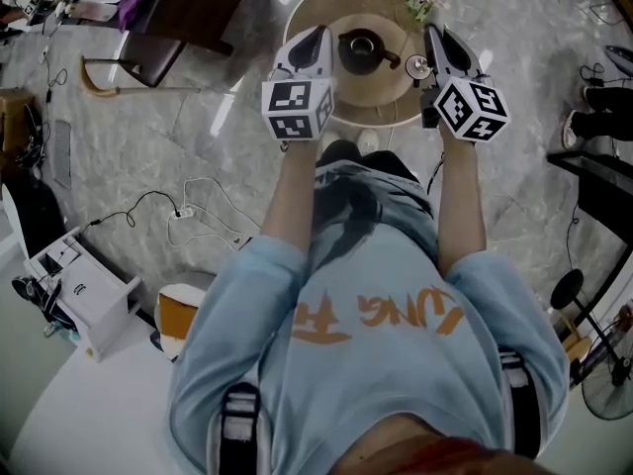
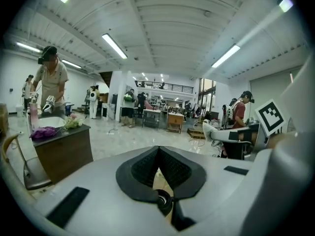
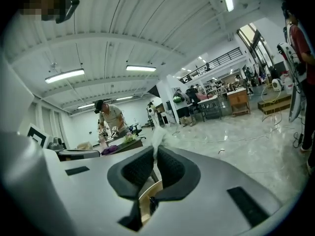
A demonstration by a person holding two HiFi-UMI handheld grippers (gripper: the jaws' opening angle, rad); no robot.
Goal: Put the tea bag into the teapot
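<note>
1. The round table [image 1: 305, 18] lies straight ahead of you. Everything the task needs sits on it or hangs over it.
2. Your left gripper [image 1: 318, 40] hovers just beside the teapot, on the pot's left. Its pads [image 2: 142, 168] meet at the tips with nothing between them, so it is closed and empty.
3. Your right gripper [image 1: 435, 40] hovers on the pot's other side, about as near. Its jaws are drawn almost together on a pale scrap.
4. The teapot [image 1: 359, 49] stands dark near the table's middle, between your two grippers. From the right gripper's tips it lies to your left and slightly back toward you.
5. A small round thing [image 1: 418, 65] rests on the table between the pot and the right gripper. It may be the lid, but it is too small to be sure.
6. The tea bag [image 3: 157, 135] is that pale scrap, pinched in the right gripper [image 3: 155, 154]. It sticks out past the tips along the line of the jaws. The head view does not show it.
7. The coming move likely turns on this: the right gripper's view takes in the room and ceiling, so the bag points forward and up, not down at the pot. You would probably need to shift left and dip the tips before letting go.
</note>
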